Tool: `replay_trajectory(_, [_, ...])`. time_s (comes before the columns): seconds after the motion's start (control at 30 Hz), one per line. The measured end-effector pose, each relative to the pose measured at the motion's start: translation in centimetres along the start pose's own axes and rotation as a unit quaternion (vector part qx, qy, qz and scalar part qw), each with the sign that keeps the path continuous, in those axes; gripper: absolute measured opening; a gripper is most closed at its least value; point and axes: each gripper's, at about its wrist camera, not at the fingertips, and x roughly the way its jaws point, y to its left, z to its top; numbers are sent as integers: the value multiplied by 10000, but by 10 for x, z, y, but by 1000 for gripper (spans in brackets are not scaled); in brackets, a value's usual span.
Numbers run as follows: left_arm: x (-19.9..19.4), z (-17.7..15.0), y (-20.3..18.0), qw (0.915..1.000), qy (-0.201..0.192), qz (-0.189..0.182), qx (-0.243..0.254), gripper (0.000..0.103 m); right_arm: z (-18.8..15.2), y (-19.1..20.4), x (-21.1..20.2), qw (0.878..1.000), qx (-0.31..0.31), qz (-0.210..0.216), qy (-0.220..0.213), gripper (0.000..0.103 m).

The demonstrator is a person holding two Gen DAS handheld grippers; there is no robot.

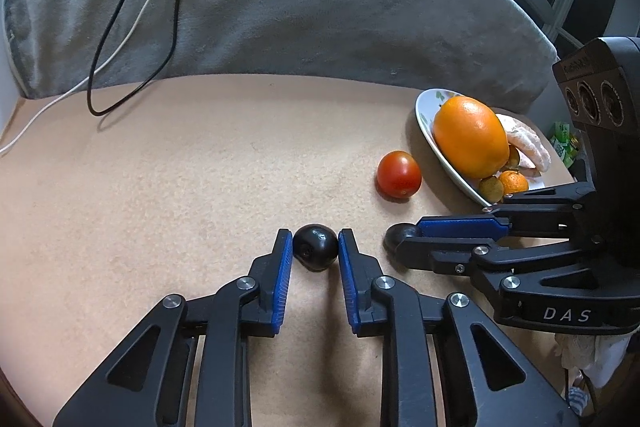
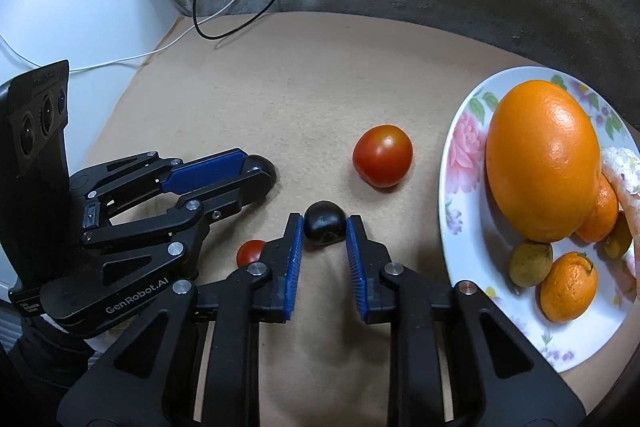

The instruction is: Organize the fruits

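Left black gripper with blue pads is closed on a small round dark fruit resting on the tan tabletop. Right gripper likewise pinches a second small dark fruit on the table. Red tomato sits loose between grippers and the floral white plate, which holds a big orange, small citrus. A smaller red tomato lies beside the left gripper.

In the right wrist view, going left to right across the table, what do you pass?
left claw → small red tomato → dark fruit in the right claw → large tomato → floral plate → big orange
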Motion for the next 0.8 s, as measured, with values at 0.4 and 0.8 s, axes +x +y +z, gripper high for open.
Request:
replay_trajectory(0.4, [-3,-1,3,9999,-62,52,-70,21,-4,13,-1,9981,-493,-359,5,23])
replay_trajectory(0.8, [-13,-5,1,9997,-179,88,-142,21,-2,25,7,9969,-661,-432,-12,23])
